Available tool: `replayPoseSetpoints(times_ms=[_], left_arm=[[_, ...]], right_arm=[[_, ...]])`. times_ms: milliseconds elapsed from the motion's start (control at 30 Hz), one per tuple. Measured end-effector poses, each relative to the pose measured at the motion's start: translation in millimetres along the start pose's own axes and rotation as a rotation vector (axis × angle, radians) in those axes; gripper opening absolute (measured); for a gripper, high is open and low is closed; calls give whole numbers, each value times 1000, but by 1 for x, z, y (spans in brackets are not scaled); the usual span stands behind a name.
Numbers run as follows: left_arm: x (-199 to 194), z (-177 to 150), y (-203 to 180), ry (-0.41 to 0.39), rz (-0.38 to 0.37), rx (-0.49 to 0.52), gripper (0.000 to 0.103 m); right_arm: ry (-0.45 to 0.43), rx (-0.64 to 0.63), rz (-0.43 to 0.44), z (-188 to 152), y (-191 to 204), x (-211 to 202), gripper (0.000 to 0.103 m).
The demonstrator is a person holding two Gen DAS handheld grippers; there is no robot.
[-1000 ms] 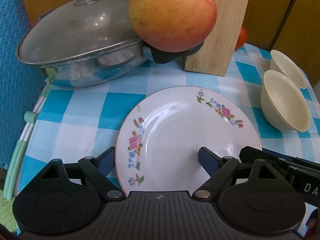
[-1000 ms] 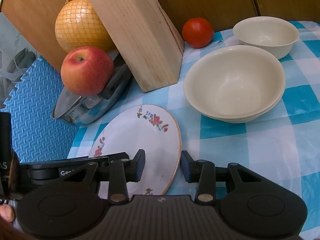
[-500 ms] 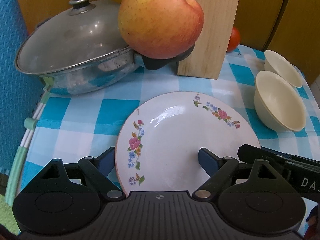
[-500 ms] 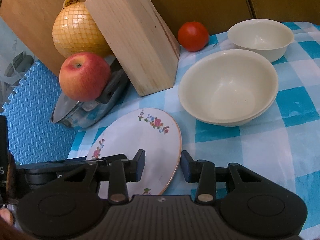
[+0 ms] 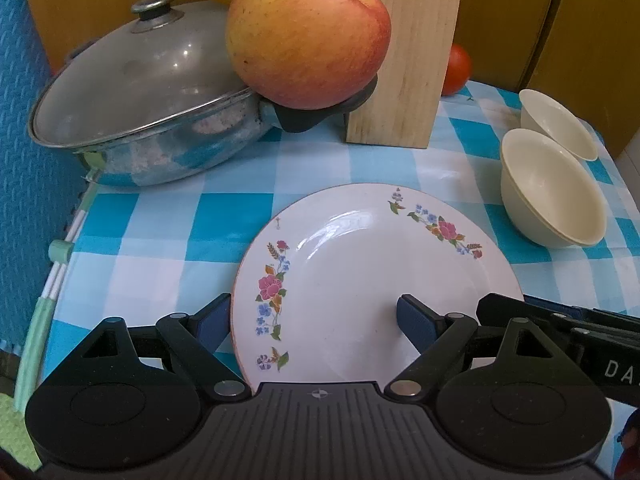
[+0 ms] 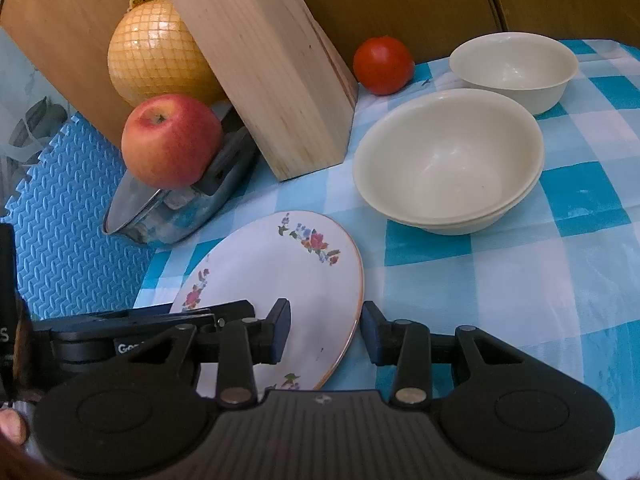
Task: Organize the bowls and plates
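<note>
Jaws of both the left gripper (image 5: 314, 318) and right gripper (image 6: 325, 330) gape around the floral plate (image 5: 372, 280) at lower centre, ungrasped; next, closing on its rim to lift.

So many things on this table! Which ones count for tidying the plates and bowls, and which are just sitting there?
For the job: white floral plate; cream nested bowls; cream single bowl.

Lying about: red-yellow apple; lidded steel pan; wooden knife block; red tomato; netted yellow pomelo.
</note>
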State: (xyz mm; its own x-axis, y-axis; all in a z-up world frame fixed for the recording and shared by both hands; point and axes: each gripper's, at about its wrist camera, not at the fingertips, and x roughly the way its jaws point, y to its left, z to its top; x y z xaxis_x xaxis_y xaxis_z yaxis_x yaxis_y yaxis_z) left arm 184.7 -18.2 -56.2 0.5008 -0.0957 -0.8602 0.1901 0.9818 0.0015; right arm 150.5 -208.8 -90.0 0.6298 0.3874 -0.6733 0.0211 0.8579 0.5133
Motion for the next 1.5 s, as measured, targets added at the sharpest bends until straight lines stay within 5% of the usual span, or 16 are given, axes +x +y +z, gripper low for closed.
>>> replayPoseSetpoints(times_ms=[367,1500], left_arm=[[11,6,10,32,-51,-67,96],[-17,0,-3,-45,-48,-4,93]], right_arm=[[10,53,57,1,-7,4,39],[-29,-19,20,-5,8,-17,35]])
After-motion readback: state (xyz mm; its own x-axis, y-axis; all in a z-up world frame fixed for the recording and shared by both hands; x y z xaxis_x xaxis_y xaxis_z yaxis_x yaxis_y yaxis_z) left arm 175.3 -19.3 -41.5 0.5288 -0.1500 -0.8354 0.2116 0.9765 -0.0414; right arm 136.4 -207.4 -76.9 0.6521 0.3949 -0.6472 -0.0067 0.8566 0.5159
